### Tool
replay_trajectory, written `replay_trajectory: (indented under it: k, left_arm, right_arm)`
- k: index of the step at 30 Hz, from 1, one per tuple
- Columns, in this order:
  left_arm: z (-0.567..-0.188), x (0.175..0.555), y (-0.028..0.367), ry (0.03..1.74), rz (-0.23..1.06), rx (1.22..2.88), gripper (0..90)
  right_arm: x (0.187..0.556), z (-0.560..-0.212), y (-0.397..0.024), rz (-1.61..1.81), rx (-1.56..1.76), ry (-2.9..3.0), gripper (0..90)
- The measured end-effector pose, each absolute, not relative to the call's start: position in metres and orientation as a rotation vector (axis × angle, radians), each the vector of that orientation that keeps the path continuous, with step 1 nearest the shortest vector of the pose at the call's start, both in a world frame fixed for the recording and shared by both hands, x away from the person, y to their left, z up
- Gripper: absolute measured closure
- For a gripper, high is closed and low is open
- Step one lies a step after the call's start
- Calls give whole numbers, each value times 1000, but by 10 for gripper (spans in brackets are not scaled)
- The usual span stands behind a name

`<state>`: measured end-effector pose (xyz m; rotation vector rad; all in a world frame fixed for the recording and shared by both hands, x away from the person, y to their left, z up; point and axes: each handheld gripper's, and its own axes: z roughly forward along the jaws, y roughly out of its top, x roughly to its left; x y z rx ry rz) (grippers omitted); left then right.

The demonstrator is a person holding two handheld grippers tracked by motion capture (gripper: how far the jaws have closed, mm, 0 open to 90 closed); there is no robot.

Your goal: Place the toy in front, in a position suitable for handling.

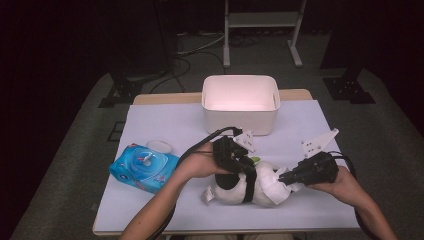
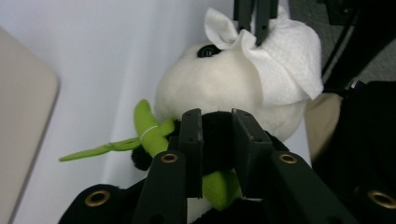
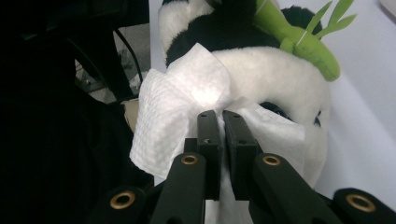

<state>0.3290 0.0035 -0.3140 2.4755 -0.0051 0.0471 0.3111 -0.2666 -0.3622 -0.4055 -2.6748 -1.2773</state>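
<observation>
In the high view a plush panda (image 1: 250, 187) lies on its side in the lower middle of the frame, on the white sheet covering the table (image 1: 165, 125). The left gripper (image 1: 246, 172) comes down on the toy's dark middle part; in the left gripper view its jaws clamp a black patch of the panda (image 2: 219, 84), with a green plush bamboo sprig (image 2: 147, 128) just beside them at the left. The right gripper (image 1: 286, 176) reaches in from the lower right and is clenched on a white wipe (image 1: 280, 184) pressed against the panda's head. In the right gripper view the wipe (image 3: 177, 107) is pinched between nearly touching jaws and draped over the toy's face. A blue pack of wipes (image 1: 142, 167) lies at the left, its lid flipped open. A white bin (image 1: 240, 102) stands at the upper middle.
</observation>
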Motion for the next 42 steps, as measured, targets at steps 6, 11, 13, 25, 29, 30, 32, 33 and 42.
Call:
replay_trajectory:
  k: [6,11,13,25,29,30,32,33,42]
  left_arm:
    - [-314,321,6,-32,14,2480,723]
    - [-314,321,8,-29,-5,2473,687]
    - [-312,320,10,-36,-16,2453,678]
    - [-313,322,15,-13,-69,2435,692]
    - [-315,320,15,-24,-90,2437,692]
    - [-316,319,15,-30,-98,2440,691]
    - [-316,319,16,-25,-101,2434,689]
    - [-316,319,16,-25,-101,2434,684]
    - [-306,324,24,21,-51,2419,650]
  right_arm:
    - [310,-357,-272,-1327,-447,-2703,854]
    - [308,-363,-266,-1307,-424,-2689,854]
    - [308,-363,-266,-1316,-416,-2682,854]
    - [304,-365,-266,-1325,-404,-2673,855]
    - [306,-359,-268,-1349,-423,-2696,855]
    - [308,-357,-268,-1362,-428,-2701,854]
    - [310,-356,-266,-1360,-430,-2705,854]
    - [310,-356,-266,-1360,-430,-2705,854]
    - [302,-364,-260,-1314,-380,-2684,854]
